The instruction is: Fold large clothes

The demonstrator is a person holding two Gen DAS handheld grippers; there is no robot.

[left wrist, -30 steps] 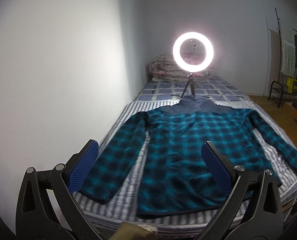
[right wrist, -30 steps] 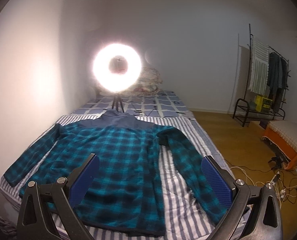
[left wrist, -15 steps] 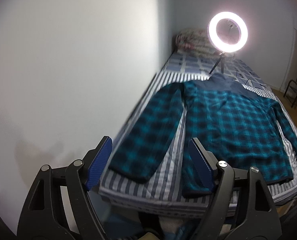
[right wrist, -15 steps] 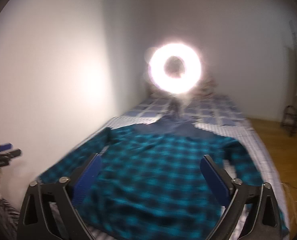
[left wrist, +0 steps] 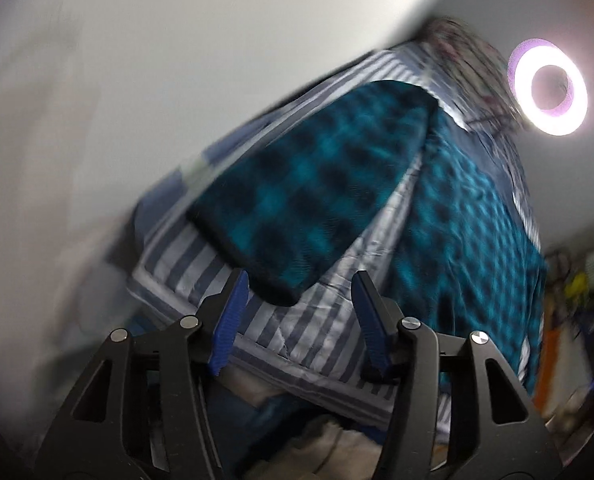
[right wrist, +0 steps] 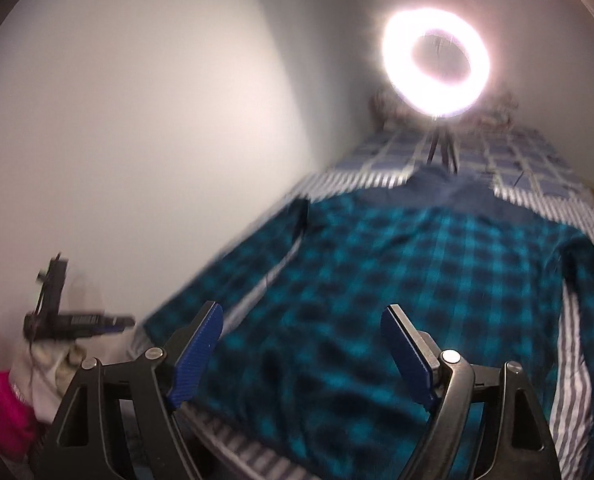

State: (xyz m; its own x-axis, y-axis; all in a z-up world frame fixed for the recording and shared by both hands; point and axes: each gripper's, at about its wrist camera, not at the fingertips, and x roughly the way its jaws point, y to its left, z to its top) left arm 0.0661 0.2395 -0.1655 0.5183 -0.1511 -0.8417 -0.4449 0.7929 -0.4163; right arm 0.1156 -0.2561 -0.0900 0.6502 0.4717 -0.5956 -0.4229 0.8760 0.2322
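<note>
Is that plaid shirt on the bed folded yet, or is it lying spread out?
Spread out: the plaid shirt lies flat on the bed, sleeve out beside it.

My right tool (right wrist: 301, 344) hangs over the near hem of the teal plaid shirt (right wrist: 397, 288), its blue pads wide apart and holding nothing. The shirt lies flat, blurred, on the striped bed (right wrist: 577, 336), collar toward twelve o'clock. A glowing ring light (right wrist: 435, 68) stands beyond the collar at one o'clock. At nine o'clock I see the left tool (right wrist: 73, 320), held by a gloved hand (right wrist: 49, 364).
</note>
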